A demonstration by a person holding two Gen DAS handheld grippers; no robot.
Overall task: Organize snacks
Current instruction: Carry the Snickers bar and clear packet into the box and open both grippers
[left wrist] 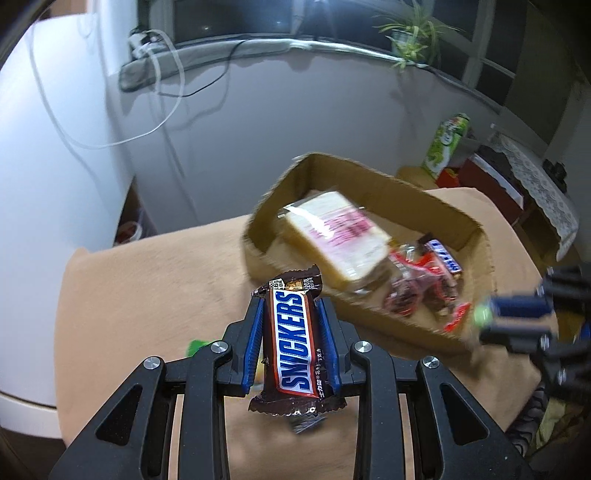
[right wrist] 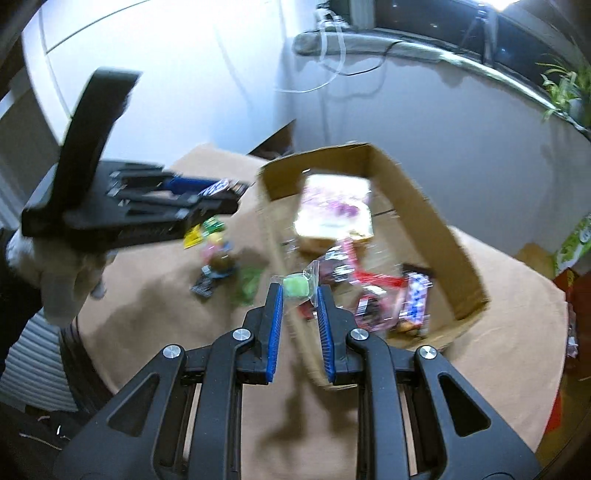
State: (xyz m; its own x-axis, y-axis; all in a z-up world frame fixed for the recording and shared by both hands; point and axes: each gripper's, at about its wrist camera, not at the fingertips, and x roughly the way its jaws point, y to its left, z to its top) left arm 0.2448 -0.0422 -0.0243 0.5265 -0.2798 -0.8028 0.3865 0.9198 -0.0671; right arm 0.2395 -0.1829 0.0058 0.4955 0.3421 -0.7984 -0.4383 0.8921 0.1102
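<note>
My left gripper [left wrist: 290, 300] is shut on a Snickers bar [left wrist: 294, 345], held lengthwise between the blue pads above the tan cloth. My right gripper [right wrist: 300, 288] is shut on a small green candy in a clear wrapper [right wrist: 298, 288]. An open cardboard box [left wrist: 373, 186] lies ahead on the table, holding a wrapped sandwich [left wrist: 332, 236] and several red and blue candy bars [left wrist: 424, 280]. In the right wrist view the same cardboard box [right wrist: 424, 214] sits just beyond the fingers, and the left gripper [right wrist: 218, 190] reaches in from the left with the bar. The right gripper [left wrist: 484, 319] shows blurred at the left view's right edge.
Several loose snacks [right wrist: 218, 254] lie on the tan tablecloth [left wrist: 147, 280] left of the box. A green canister [left wrist: 445, 144] and red items stand on a side table at the right. White wall, cables and a potted plant [left wrist: 413, 33] are behind.
</note>
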